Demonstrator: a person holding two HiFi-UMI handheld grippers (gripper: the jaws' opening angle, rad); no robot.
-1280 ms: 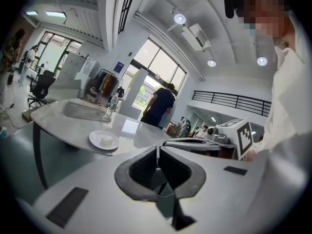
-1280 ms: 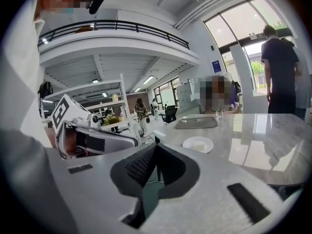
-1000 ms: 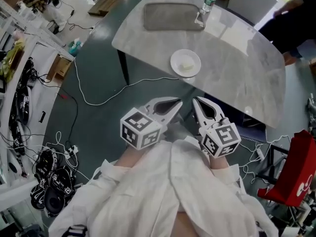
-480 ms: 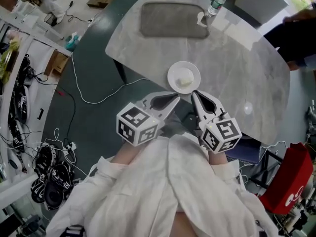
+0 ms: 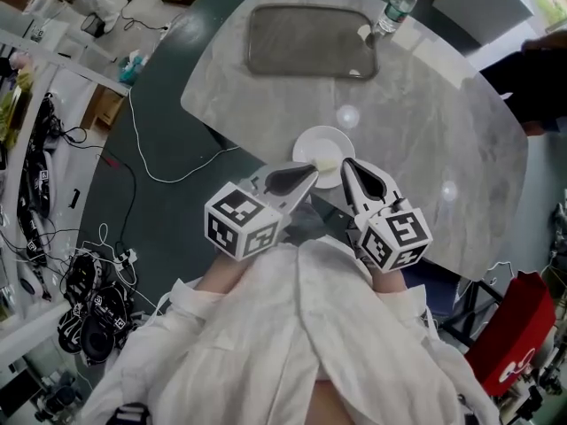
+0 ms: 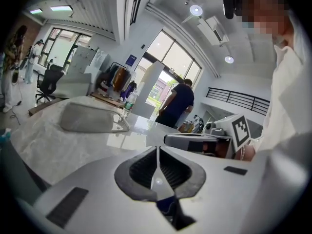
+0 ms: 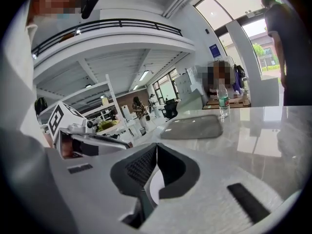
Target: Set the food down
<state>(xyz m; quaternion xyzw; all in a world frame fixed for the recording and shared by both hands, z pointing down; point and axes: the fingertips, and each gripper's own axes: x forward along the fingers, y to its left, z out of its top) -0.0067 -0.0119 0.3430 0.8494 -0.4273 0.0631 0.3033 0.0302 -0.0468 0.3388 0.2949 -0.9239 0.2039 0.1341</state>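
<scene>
A white plate (image 5: 319, 144) with a pale lump of food (image 5: 329, 160) sits near the front edge of the grey marble table (image 5: 425, 131). My left gripper (image 5: 314, 174) is shut, and its tip lies at the plate's near rim. My right gripper (image 5: 345, 163) is also shut, with its tip just right of the food. Nothing shows between either pair of pads. Whether the tips touch the plate I cannot tell. In the left gripper view the shut left gripper (image 6: 157, 149) points over the table; in the right gripper view a bit of white plate (image 7: 157, 185) shows under the shut right gripper (image 7: 156, 145).
A grey tray (image 5: 310, 41) lies at the table's far side, with a water bottle (image 5: 394, 7) by its right corner. A person in dark clothes (image 5: 540, 69) stands beyond the table. Cables (image 5: 159, 171) run over the floor at left, and a red chair (image 5: 518, 343) is at right.
Both grippers have moved forward together toward the table. Their tips, well short of the plate a second ago, now reach its near rim. Both stayed shut.
</scene>
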